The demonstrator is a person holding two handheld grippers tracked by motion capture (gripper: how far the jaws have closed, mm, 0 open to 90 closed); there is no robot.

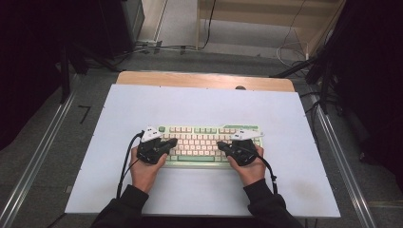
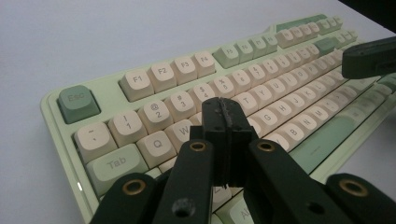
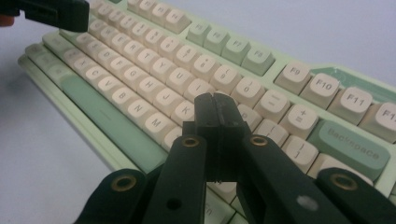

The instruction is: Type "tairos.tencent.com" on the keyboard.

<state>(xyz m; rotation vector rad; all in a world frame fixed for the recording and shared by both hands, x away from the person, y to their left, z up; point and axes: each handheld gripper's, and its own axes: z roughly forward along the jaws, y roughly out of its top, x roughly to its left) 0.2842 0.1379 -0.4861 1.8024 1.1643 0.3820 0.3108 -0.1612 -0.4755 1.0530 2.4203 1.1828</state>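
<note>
A pale green keyboard (image 1: 199, 164) with cream keys lies on the white table, its long side toward me. My left gripper (image 1: 172, 141) hovers over its left half, jaws pressed together with nothing between them. In the left gripper view the left gripper (image 2: 226, 106) has its tips over the keyboard (image 2: 280, 79), near the W and E keys. My right gripper (image 1: 221, 145) is shut and empty over the right half. Seen from the right gripper view, the right gripper (image 3: 215, 100) has its tips over the keyboard (image 3: 140, 79), around the K and L keys.
The white tabletop (image 1: 204, 102) stretches bare behind and beside the keyboard, with a wooden strip (image 1: 204, 80) along its far edge. Metal rails (image 1: 38, 156) run down both sides. Cables (image 1: 161, 47) and dark stands crowd the floor beyond.
</note>
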